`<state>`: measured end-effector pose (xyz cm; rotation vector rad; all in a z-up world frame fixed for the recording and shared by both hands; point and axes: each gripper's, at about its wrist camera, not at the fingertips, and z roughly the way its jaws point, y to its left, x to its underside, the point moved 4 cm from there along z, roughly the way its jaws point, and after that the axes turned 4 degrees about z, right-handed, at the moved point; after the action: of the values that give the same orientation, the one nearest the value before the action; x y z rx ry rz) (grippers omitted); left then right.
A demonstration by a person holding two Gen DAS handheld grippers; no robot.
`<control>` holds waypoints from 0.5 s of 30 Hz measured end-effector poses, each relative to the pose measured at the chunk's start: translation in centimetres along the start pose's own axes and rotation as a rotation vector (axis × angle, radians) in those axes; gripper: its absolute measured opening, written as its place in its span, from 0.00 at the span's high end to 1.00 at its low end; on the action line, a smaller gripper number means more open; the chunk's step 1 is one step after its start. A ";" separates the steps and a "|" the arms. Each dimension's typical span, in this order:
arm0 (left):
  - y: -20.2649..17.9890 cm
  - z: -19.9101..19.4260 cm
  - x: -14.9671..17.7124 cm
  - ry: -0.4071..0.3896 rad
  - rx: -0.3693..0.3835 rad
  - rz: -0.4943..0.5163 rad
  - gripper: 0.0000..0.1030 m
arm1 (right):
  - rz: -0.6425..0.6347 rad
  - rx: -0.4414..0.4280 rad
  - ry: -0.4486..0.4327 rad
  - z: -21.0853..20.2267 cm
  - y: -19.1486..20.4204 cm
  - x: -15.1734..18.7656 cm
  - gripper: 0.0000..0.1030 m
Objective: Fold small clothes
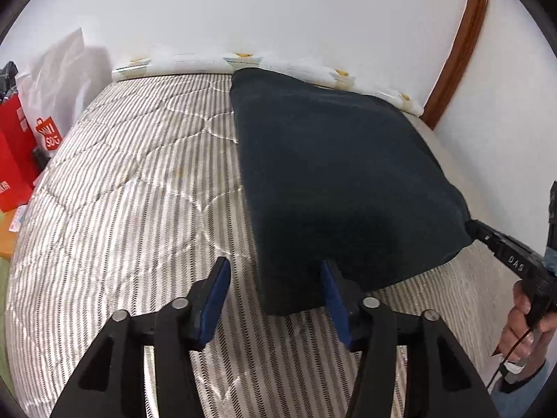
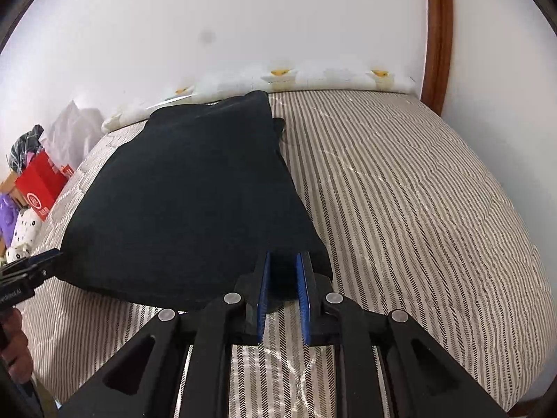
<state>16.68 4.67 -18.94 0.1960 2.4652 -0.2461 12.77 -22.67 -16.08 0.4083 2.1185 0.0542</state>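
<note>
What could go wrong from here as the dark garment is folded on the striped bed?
1. The left gripper stands open at the dark garment's near corner, so that corner may be missed.
2. The right gripper looks nearly shut at the other corner; lifting it alone could skew the fold.
3. The far edge lies near the wall, leaving little room.

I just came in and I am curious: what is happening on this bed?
A person is folding a dark garment on a striped mattress, one handheld tool per hand. The left tool stands open at the garment's near edge, gripping nothing. The right tool, nearly shut, sits at the near corner; whether it pinches cloth is unclear.
</note>
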 end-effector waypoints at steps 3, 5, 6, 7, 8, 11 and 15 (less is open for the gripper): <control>0.1 0.0 0.1 0.006 -0.010 -0.003 0.46 | -0.009 0.019 0.011 0.2 0.3 0.0 0.84; 0.1 -0.1 0.1 -0.001 -0.019 0.003 0.44 | -0.009 0.020 0.023 0.2 0.3 0.0 0.82; 0.2 -0.2 0.2 -0.002 -0.023 0.000 0.42 | -0.010 0.020 0.026 0.1 0.4 -0.1 0.81; 0.2 -0.3 0.4 0.002 -0.024 -0.007 0.41 | -0.013 0.024 0.033 0.1 0.4 -0.1 0.80; 0.2 -0.3 0.5 0.007 -0.024 -0.013 0.41 | -0.011 0.028 0.037 0.1 0.3 -0.2 0.78; -0.1 -0.4 0.7 0.024 -0.041 -0.004 0.38 | -0.001 0.048 0.042 -0.1 0.2 -0.2 0.65; -0.2 -0.9 0.9 0.035 -0.041 -0.015 0.38 | -0.029 0.079 0.041 -0.6 0.9 0.1 0.65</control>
<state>15.35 4.74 -18.77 0.1656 2.5051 -0.1999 12.49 -21.76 -15.70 0.4269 2.1719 -0.0383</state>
